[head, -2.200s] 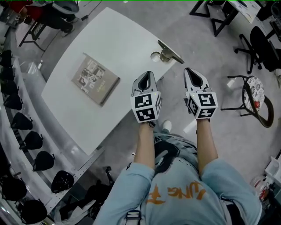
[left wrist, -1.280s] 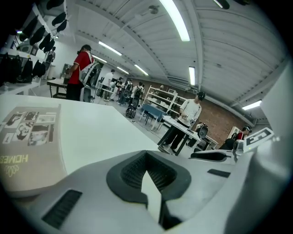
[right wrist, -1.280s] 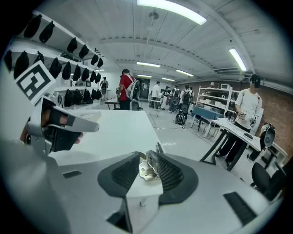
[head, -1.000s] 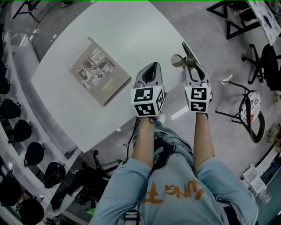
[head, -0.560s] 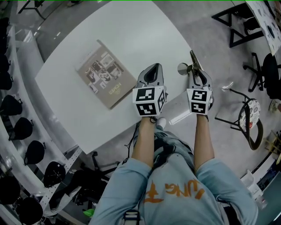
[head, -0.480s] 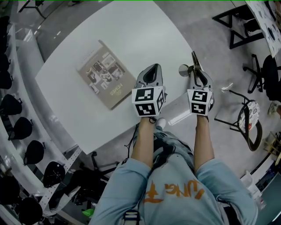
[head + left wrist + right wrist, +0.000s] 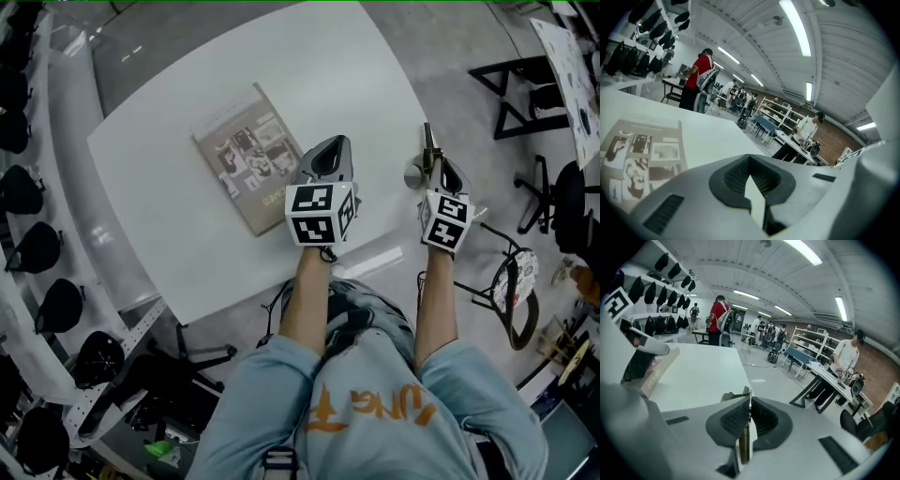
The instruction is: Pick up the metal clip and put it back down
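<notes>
Right gripper [image 7: 439,178] pinches the thin silver metal clip [image 7: 427,145] edge-on between its closed pads at the white table's [image 7: 187,103] right edge, seemingly raised and ready to be set back down. Left gripper [image 7: 330,150], jaws together on nothing, hangs idle by the tan printed magazine [image 7: 239,164], clear of the work.

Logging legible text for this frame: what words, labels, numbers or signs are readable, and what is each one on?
Nothing can be quoted with confidence.
Booklet: cover print too small and blurred to read.
Shirt: orange lettering, seen upside down and creased; not reliably readable.
Left gripper and right gripper: cubes carry square markers only, no words.
Metal clip: no marking visible.
</notes>
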Motion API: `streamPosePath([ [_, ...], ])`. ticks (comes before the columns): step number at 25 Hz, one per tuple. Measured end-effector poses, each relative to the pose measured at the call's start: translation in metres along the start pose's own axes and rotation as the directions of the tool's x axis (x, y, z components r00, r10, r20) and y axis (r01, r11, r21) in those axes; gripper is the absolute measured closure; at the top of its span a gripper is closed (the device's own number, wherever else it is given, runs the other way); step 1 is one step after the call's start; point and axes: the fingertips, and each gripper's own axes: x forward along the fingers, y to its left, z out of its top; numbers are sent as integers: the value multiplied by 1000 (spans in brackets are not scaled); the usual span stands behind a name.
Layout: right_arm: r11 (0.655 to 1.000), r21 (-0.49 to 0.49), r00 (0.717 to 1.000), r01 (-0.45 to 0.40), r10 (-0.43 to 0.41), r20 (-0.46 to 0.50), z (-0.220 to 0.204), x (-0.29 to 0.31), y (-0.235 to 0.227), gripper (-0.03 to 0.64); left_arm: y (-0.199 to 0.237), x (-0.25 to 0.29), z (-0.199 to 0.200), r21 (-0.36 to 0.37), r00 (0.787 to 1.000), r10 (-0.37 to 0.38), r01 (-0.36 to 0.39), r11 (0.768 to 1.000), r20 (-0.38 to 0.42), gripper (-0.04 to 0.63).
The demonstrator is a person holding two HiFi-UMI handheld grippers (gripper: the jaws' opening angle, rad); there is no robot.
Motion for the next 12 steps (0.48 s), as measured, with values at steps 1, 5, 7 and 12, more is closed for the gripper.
streamPosePath([
  [1, 1000, -3, 1000, -13, 13, 9, 8, 2, 6, 584, 5, -2, 6, -7, 1000, 4, -4, 1000, 11, 586],
  [5, 997, -33, 996, -67, 69, 62, 46, 9, 35, 584, 23, -12, 31, -10, 998, 32, -31, 999, 56, 586],
  [7, 994, -44, 991, -103, 107, 86, 64, 14, 50, 584, 33, -19, 45, -5, 995, 59, -58, 998, 86, 586],
  [12, 982, -48, 975, -180, 185, 121, 87, 16, 82, 584, 53, -45, 59, -11, 985, 126, -126, 992, 119, 586],
])
